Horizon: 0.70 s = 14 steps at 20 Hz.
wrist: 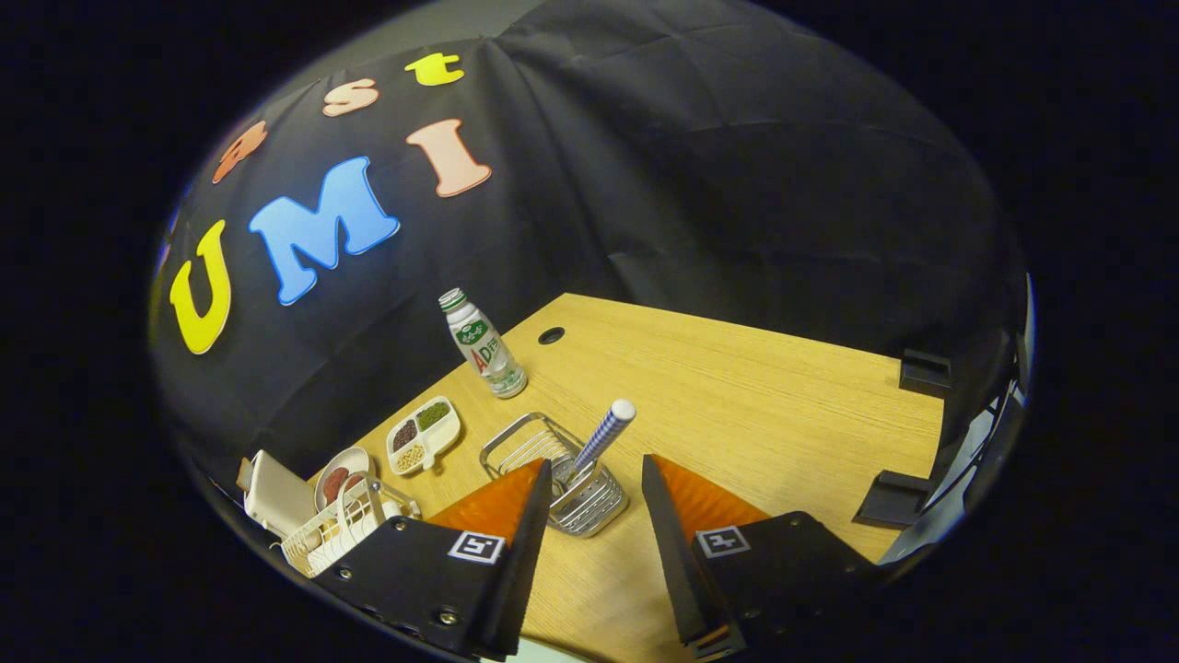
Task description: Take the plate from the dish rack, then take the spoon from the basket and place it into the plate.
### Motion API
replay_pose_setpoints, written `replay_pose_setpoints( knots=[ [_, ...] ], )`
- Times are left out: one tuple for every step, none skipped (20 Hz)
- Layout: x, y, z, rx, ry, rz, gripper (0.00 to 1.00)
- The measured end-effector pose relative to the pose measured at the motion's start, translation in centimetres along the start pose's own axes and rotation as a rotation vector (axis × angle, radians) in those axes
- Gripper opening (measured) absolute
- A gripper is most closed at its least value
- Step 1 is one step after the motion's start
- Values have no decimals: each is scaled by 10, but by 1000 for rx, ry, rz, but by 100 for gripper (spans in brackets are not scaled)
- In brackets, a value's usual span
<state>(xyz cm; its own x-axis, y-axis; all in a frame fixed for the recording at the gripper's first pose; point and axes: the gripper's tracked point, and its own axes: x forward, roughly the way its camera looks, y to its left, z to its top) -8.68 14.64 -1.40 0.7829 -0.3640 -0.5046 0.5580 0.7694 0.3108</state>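
Gripper point(595, 474) held above a wooden table point(737, 387), fingers spread wide apart with nothing between the pads, gripping nothing; wire basket point(553, 483) sitting on the table just ahead of the fingers, partly hidden behind the left fingertip point(530, 488); spoon point(603, 435) standing in that basket, its checked blue-and-white handle leaning toward one o'clock, white rounded end uppermost, rising in the gap between the two fingers without touching either.

At about ten o'clock from the basket, a small white divided tray point(424, 435) holding dark, green and pale grains in separate compartments; beyond it, at eleven o'clock from the basket, a clear bottle point(481, 345) with a green-and-white label, standing upright near the table's far edge; a round cable hole point(551, 335) just at three o'clock of the bottle.

At nine o'clock from the left finger, white dish rack point(336, 529) at the table's near corner, with the plate point(343, 476) propped upright in it, reddish pattern showing on its face; a white board-like item point(276, 497) leaning just beside the rack at ten o'clock.
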Motion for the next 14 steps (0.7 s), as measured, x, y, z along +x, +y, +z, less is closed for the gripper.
replay_pose_setpoints(
  knots=[
    [3, -2, 5, 8, -9, -1, 61],
    [10, -3, 10, 14, -17, -5, 61],
    [15, -5, 13, 17, -20, -14, 61],
    [20, -8, 13, 20, -18, -20, 61],
    [24, -8, 13, 26, -13, -18, 61],
    [30, -7, 12, 30, -7, -15, 61],
    [37, -7, 11, 30, 1, -14, 61],
    [43, -5, 11, 26, 3, -10, 61],
    [47, -2, 12, 23, -2, -1, 61],
    [49, 1, 14, 25, -10, 17, 61],
    [48, 9, 17, 27, -18, 40, 43],
    [56, 5, 15, 18, -14, 18, 24],
    [56, 3, 14, 20, -14, 5, 24],
    [52, 8, 18, 33, -23, 24, 25]
  ],
)
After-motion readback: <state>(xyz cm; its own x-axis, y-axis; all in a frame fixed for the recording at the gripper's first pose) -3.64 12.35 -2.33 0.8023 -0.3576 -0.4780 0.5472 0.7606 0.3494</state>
